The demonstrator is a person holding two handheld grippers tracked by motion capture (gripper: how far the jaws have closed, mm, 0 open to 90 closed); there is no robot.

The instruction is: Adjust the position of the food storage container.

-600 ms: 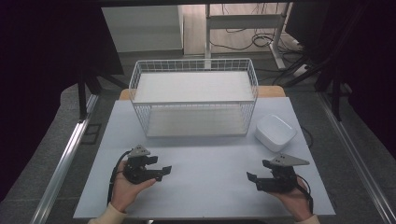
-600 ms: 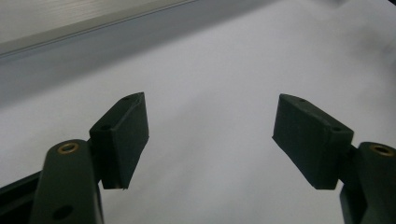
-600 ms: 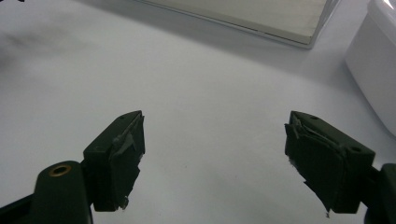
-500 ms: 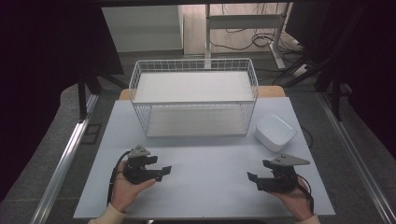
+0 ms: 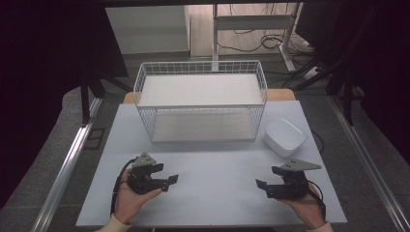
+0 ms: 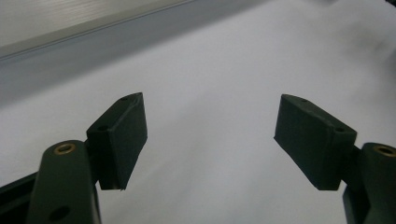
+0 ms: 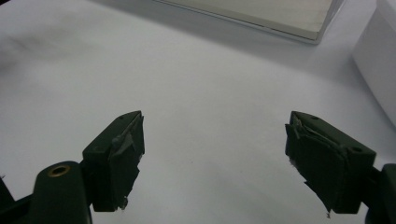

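Note:
My left gripper [image 5: 170, 180] rests low over the white table [image 5: 212, 164] at the front left, held in a hand, its jaws pointing toward the middle. In the left gripper view its jaws [image 6: 208, 135] stand wide apart over bare table, nothing between them. My right gripper [image 5: 260, 185] sits at the front right, pointing inward toward the left one. The right gripper view shows it [image 7: 212, 161] open as well, with worn pads [image 7: 126, 158] and only white tabletop in the gap.
A white wire basket [image 5: 200, 104] stands at the back middle of the table. A white square bowl [image 5: 285, 137] lies to its right, just beyond the right gripper; its edge [image 7: 380, 70] appears in the right gripper view. Cables and table legs lie on the floor behind.

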